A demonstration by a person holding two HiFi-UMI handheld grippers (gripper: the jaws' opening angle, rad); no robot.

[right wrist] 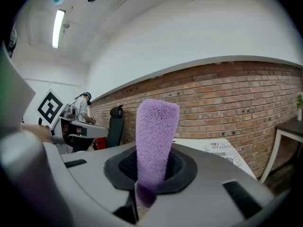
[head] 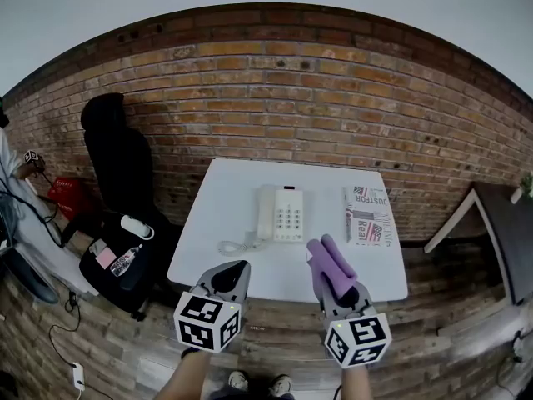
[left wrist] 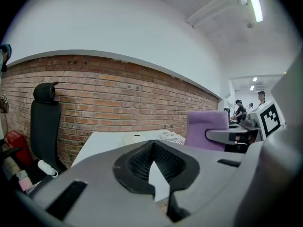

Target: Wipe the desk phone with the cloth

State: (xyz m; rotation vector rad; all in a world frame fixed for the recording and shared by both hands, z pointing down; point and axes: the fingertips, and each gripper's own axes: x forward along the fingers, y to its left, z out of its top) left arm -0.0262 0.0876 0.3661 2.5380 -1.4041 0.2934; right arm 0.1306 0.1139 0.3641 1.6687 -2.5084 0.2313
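Note:
A cream desk phone [head: 281, 212] lies on the white table [head: 250, 269], its coiled cord [head: 237, 244] trailing toward the near left. My right gripper [head: 339, 288] hovers at the table's front edge, shut on a folded purple cloth [head: 331, 265] that sticks up out of the jaws. The right gripper view shows the cloth [right wrist: 156, 131] standing upright between the pads of that gripper [right wrist: 150, 167]. My left gripper [head: 239, 268] is shut and empty, just left of it, near the front edge. From the left gripper [left wrist: 152, 148] view, the cloth [left wrist: 206, 126] appears at the right.
A folded newspaper [head: 366, 215] lies right of the phone. A black office chair [head: 117, 161] and a bag of items [head: 117, 257] stand left of the table, with a red basket [head: 71, 194] beyond. A dark side table [head: 500, 223] is at the right. A brick wall [head: 291, 98] backs everything.

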